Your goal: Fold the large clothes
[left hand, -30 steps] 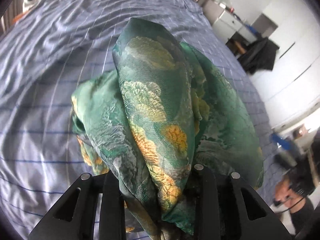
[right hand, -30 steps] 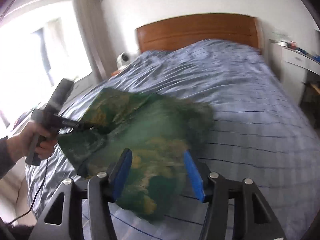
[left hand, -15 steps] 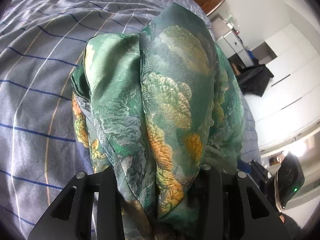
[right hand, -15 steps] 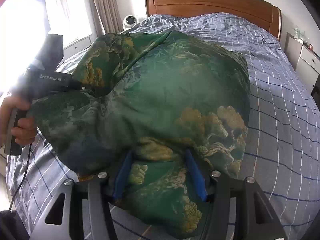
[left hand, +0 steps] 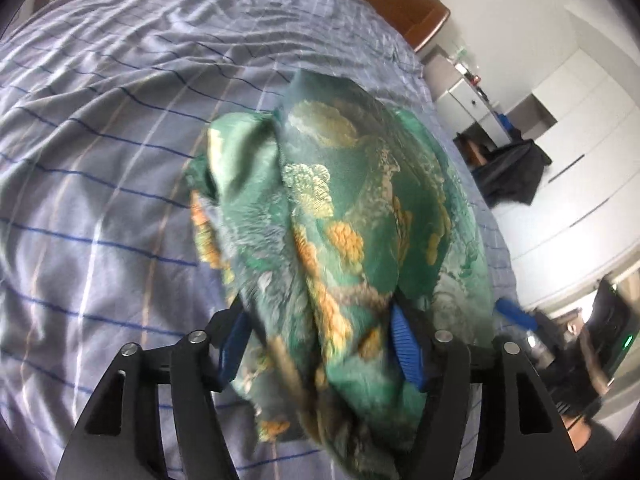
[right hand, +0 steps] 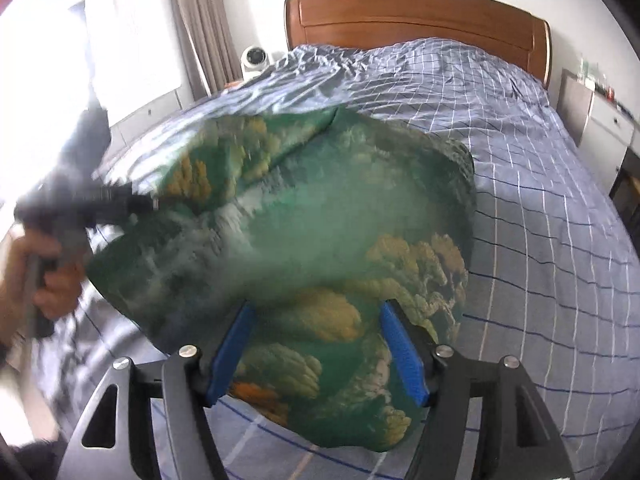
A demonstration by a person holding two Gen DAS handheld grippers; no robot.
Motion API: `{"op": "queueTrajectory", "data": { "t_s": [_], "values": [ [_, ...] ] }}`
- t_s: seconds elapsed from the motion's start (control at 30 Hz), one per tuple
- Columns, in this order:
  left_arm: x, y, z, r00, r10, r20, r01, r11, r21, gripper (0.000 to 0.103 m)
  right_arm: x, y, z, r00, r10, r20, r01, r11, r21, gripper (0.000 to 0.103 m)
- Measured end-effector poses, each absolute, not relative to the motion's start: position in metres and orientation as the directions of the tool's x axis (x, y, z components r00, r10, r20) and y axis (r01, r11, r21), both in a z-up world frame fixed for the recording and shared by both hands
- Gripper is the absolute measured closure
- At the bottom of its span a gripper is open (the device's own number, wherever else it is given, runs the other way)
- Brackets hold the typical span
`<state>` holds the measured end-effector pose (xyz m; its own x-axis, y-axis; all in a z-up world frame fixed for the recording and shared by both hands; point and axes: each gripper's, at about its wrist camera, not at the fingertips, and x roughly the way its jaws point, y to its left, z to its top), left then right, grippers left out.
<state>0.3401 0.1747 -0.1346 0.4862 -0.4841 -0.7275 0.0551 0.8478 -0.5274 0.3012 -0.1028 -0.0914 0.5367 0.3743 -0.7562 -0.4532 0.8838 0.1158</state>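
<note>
A large green garment (left hand: 352,216) with gold and orange patterns hangs bunched above the blue checked bed (left hand: 100,160). My left gripper (left hand: 320,344) has its blue pads spread wide, with a thick fold of the cloth lying between them. In the right wrist view the garment (right hand: 320,232) billows wide; my right gripper (right hand: 320,344) also has its blue pads apart, the cloth's lower edge draped between them. The left gripper shows there (right hand: 120,204), blurred, at the cloth's left corner.
The wooden headboard (right hand: 420,16) is at the far end. A white camera (right hand: 254,58) sits by the curtain. A white nightstand (right hand: 600,120) stands to the right of the bed. White wardrobes (left hand: 580,140) and a dark chair (left hand: 508,176) are beyond the bed's side.
Both grippers' jaws have widened around the cloth. The garment has swung and dropped lower over the bed, with motion blur on its left side.
</note>
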Motion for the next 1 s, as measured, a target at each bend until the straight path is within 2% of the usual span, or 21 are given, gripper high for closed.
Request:
{"op": "queueTrajectory", "data": {
  "t_s": [0.23,0.37,0.53,0.67,0.83,1.0],
  "values": [
    [0.287,0.193,-0.11,0.571,-0.404,-0.715,0.049,0.886,-0.461,0.028,0.352,-0.079,-0.054,0.555,0.376,-0.742,-0.408,0.901,0.152,0.035],
    [0.235,0.221,-0.112,0.625,-0.414,-0.661,0.006,0.85,-0.527,0.024,0.395,-0.04,-0.045,0.525,0.357,-0.773,-0.417,0.899,0.133,0.035],
    [0.18,0.248,-0.132,0.667,-0.401,-0.627,-0.1,0.787,-0.609,0.024,0.427,0.014,-0.074,0.455,0.347,-0.82,-0.445,0.887,0.128,0.035],
    [0.158,0.249,-0.139,0.653,-0.353,-0.67,-0.155,0.803,-0.575,0.024,0.436,0.047,-0.12,0.414,0.256,-0.874,-0.438,0.897,0.056,0.035],
    [0.152,0.238,-0.135,0.631,-0.318,-0.708,-0.137,0.853,-0.504,0.023,0.436,0.05,-0.153,0.416,0.208,-0.885,-0.452,0.892,-0.003,0.035],
    [0.153,0.231,-0.127,0.644,-0.3,-0.703,-0.11,0.874,-0.474,0.022,0.426,0.048,-0.126,0.447,0.224,-0.866,-0.47,0.882,-0.015,0.035]
  ]
}}
